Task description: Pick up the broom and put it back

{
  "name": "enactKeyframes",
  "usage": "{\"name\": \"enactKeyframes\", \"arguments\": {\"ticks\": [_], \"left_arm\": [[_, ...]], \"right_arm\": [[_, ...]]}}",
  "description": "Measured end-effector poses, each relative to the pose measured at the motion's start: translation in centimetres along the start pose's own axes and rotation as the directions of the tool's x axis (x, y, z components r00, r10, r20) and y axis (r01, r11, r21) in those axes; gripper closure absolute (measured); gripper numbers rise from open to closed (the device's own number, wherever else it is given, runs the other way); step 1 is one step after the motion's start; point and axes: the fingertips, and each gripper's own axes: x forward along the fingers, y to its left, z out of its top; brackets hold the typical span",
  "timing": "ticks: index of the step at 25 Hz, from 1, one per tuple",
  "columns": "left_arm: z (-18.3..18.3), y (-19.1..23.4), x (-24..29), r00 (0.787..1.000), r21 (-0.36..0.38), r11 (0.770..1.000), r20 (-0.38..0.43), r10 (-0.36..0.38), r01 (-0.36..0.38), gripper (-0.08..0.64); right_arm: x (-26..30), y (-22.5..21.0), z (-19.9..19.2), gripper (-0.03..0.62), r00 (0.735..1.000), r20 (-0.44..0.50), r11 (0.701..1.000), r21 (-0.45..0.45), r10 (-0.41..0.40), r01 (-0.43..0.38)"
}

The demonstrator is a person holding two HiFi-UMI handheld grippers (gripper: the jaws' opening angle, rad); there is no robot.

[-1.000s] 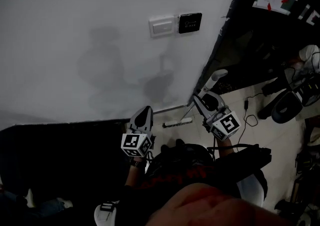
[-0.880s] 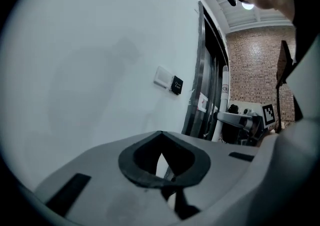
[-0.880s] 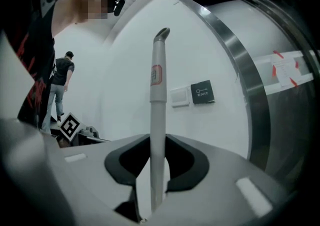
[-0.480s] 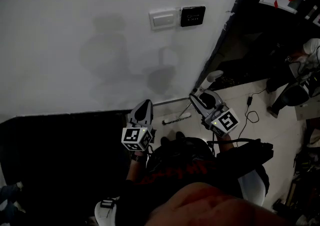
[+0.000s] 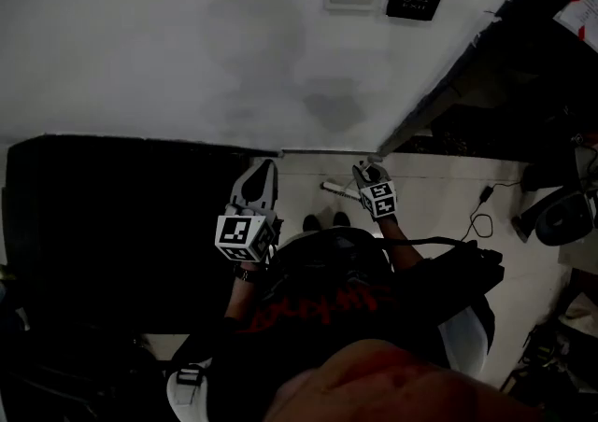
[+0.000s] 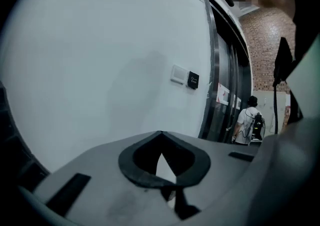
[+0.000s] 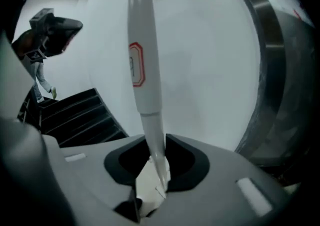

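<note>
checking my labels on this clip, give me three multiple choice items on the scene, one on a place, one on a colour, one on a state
1. Where is the broom handle?
A. flat on the floor
B. between the jaws of the right gripper
C. hung on a hook

2. What colour is the mark on the handle?
A. red
B. green
C. blue

3. How do the jaws of the left gripper stand?
A. wide apart
B. shut on a cloth
C. together, empty

Answers:
1 B: the right gripper view shows the handle clamped between its jaws.
2 A: the outline on the white handle is red.
3 C: the tips meet with nothing between them.
</note>
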Motion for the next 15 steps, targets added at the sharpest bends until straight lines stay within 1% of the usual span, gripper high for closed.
{"name": "enactKeyframes", "arguments": {"ticks": [2, 4, 6, 7, 10, 11, 12, 13, 14, 15], "left_arm": [[-0.6, 0.1, -1.2, 0.999, -0.001, 0.999, -0.009, 0.05, -0.05, 0.555], [-1.4, 0.3, -2.7, 0.994, -0.001, 0.995, -0.038, 0.102, -0.102, 0.555], [-2.3, 0.5, -4.8, 0.985, -0.009, 0.987, -0.066, 0.16, -0.161, 0.555], [-2.9, 0.6, -6.1, 0.978, -0.015, 0.98, -0.075, 0.197, -0.198, 0.554], [-4.8, 0.8, -9.4, 0.948, -0.049, 0.951, -0.108, 0.3, -0.306, 0.555], [-5.4, 0.7, -10.1, 0.941, -0.054, 0.944, -0.116, 0.317, -0.325, 0.555], [-6.0, 0.7, -10.7, 0.937, -0.055, 0.941, -0.123, 0.326, -0.334, 0.555], [-6.5, 0.6, -11.3, 0.934, -0.055, 0.939, -0.132, 0.332, -0.341, 0.555], [-6.9, 0.5, -11.9, 0.931, -0.057, 0.936, -0.137, 0.338, -0.348, 0.555], [-7.1, 0.4, -12.5, 0.929, -0.061, 0.933, -0.136, 0.344, -0.355, 0.555]], "right_arm": [[3.2, -1.0, -3.4, 0.503, 0.993, -0.113, 1.0, -0.017, 0.022, -0.024], [5.7, -1.9, -6.4, 0.503, 0.977, -0.214, 0.999, -0.026, 0.026, -0.032], [7.4, -2.3, -8.6, 0.503, 0.96, -0.276, 0.999, -0.021, 0.042, -0.05], [8.4, -2.4, -8.9, 0.502, 0.958, -0.28, 0.998, -0.021, 0.059, -0.067], [12.1, -3.3, -6.5, 0.502, 0.965, -0.249, 0.993, -0.057, 0.085, -0.103], [13.3, -4.4, -5.7, 0.5, 0.966, -0.247, 0.994, -0.062, 0.073, -0.091], [14.3, -5.6, -4.7, 0.499, 0.97, -0.237, 0.997, -0.051, 0.049, -0.062], [15.0, -6.8, -3.8, 0.499, 0.975, -0.221, 1.0, -0.005, 0.028, -0.03], [15.5, -7.8, -3.1, 0.475, 0.981, -0.194, 0.996, 0.09, 0.027, -0.01], [15.7, -8.5, -2.2, 0.332, 0.988, -0.149, 0.976, 0.216, 0.038, -0.005]]}}
